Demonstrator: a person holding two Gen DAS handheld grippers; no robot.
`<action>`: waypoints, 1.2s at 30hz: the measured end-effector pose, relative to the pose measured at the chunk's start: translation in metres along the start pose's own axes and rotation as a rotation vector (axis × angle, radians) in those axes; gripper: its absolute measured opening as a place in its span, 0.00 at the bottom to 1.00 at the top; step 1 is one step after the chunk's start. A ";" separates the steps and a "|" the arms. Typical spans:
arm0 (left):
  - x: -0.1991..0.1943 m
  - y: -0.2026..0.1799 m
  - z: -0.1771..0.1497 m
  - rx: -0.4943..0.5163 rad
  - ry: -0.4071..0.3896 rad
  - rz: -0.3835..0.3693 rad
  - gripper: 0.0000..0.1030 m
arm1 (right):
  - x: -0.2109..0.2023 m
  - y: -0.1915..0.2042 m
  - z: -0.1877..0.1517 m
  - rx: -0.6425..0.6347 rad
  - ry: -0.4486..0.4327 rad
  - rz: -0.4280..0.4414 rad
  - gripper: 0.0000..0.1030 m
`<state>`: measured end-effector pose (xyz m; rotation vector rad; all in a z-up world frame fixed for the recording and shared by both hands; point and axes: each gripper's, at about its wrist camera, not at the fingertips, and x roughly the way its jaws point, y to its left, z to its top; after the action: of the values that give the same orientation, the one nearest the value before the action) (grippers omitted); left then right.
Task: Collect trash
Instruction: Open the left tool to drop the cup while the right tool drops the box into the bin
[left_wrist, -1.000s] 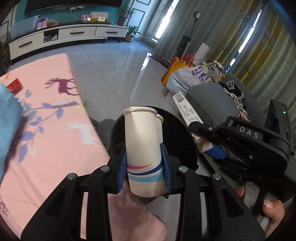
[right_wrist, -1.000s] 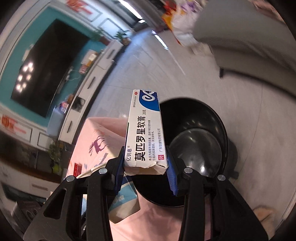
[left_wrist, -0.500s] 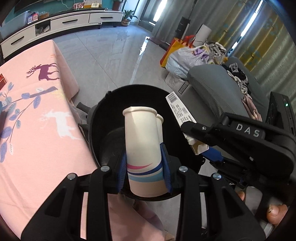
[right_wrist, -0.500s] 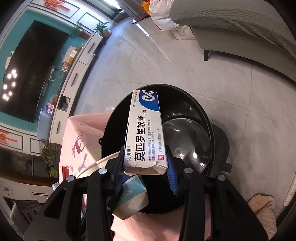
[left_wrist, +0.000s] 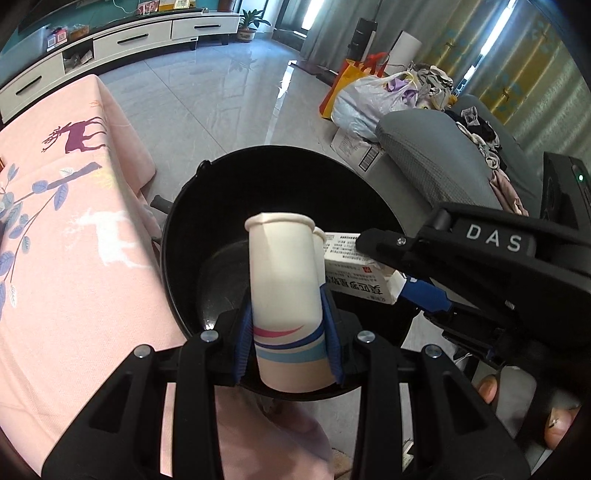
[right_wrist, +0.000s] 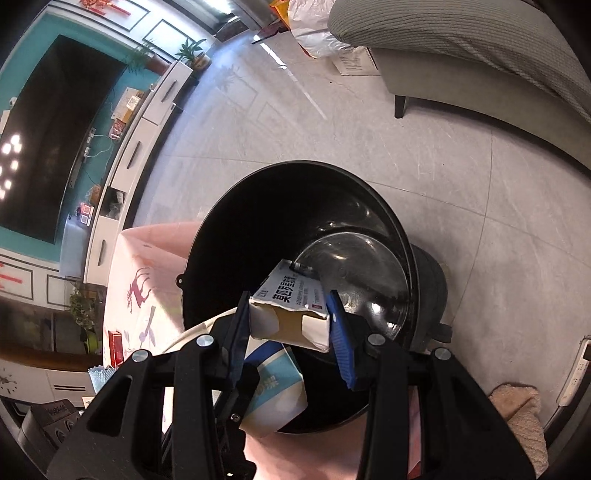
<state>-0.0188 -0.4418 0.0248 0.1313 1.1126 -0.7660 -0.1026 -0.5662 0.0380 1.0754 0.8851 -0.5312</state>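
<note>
Moved: both grippers dropped toward the bin since a second ago; the box, upright before, now tips forward into the bin mouth; bin fills more of both views.
Left gripper (left_wrist: 288, 332): fingers clamped on the cups, blue pads pressing both sides near the striped base.
Cups (left_wrist: 282, 280): two white paper cups nested (second rim peeks out behind the first), upright between the fingers, held over the near part of the bin opening.
Right gripper (right_wrist: 290, 328): fingers (right_wrist: 341, 343) narrow, closed on the box; pads touch both its long sides.
Box (right_wrist: 291, 310): white carton with blue print and Chinese text, near flap torn open, far end tilted down into the bin; in the left view it sits just beside the cups (left_wrist: 360, 271), to their right.
Bin (left_wrist: 207, 206): round, black, open, on the floor just beside the counter edge; shiny inside, bottom looks bare in the right view (right_wrist: 369, 280).
Counter (left_wrist: 55, 229): pink cloth with deer and leaf print, left of the bin.
Hand (left_wrist: 517, 398): fingertips on the right gripper's handle, bottom right of the left view.
Background: grey sofa (right_wrist: 480, 44) with clothes on it, bags (left_wrist: 369, 96) on the floor, white TV cabinet (left_wrist: 122, 40), dark TV (right_wrist: 55, 129).
</note>
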 end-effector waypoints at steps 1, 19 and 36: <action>0.001 0.000 0.000 0.002 0.001 0.002 0.34 | 0.000 0.000 -0.001 -0.002 -0.001 -0.004 0.40; 0.008 -0.002 -0.001 0.013 0.020 0.013 0.40 | -0.003 0.011 -0.006 -0.042 -0.027 -0.093 0.42; -0.116 0.066 -0.018 -0.051 -0.205 0.125 0.92 | -0.065 0.067 -0.031 -0.199 -0.266 -0.046 0.85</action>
<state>-0.0169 -0.3277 0.0961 0.0765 0.9196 -0.6241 -0.0996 -0.5130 0.1206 0.7840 0.7132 -0.5958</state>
